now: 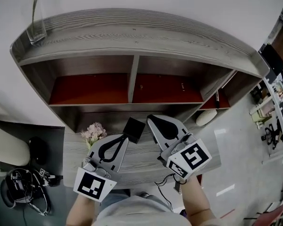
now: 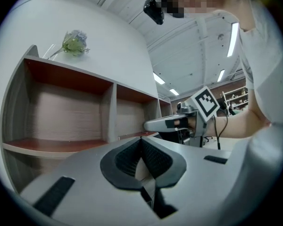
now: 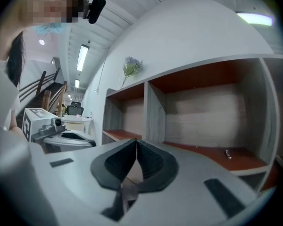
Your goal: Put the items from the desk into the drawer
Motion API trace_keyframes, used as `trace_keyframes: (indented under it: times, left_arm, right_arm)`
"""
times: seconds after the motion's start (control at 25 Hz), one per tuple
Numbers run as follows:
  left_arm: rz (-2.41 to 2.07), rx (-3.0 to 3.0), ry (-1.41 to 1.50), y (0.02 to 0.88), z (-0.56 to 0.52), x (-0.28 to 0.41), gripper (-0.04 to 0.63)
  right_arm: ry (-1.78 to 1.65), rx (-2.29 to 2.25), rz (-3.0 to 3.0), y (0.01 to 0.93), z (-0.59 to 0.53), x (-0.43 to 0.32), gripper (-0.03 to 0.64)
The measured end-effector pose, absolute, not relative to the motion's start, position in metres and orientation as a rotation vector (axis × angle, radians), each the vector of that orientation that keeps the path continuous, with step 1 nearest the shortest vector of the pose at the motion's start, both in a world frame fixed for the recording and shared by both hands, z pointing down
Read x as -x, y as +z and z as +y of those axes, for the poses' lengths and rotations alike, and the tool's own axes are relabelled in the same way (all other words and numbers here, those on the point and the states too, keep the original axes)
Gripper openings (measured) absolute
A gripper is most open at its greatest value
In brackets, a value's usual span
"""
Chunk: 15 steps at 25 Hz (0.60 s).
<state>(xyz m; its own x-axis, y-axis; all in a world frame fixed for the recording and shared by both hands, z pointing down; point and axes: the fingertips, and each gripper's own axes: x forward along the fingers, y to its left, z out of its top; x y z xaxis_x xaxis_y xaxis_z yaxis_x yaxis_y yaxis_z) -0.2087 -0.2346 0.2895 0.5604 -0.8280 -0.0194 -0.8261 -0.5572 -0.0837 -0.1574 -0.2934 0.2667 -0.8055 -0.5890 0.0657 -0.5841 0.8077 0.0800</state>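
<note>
Currently your left gripper (image 1: 124, 137) and right gripper (image 1: 151, 119) hover side by side over the desk (image 1: 139, 163), the fingers of each pressed together on nothing. A black box (image 1: 133, 129) sits on the desk just past the left gripper's tips. Pink flowers (image 1: 94, 132) lie near it, to the left.

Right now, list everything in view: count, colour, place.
desk with shelf unit: one, grey wood, red-brown shelf floors, centre.
vase: one, clear glass, shelf top, left end.
flower bunch: one, pale pink, desktop, left side.
box: one, black, desktop, middle.
oval object: one, white, by shelf's right end.
cable tangle: one, black, floor, left.
left claw: one, grey, shut, empty.
right claw: one, grey, shut, empty.
</note>
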Motion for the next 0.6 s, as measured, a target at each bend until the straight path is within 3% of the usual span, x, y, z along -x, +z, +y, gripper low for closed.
trace_keyframes:
  times: [0.6]
  left_arm:
    - [1.428,2.737,-0.020,0.295,-0.258,0.234,0.008]
  right_arm:
    - [-0.086,-1.016,-2.613,0.269,-0.387,0.181,0.045]
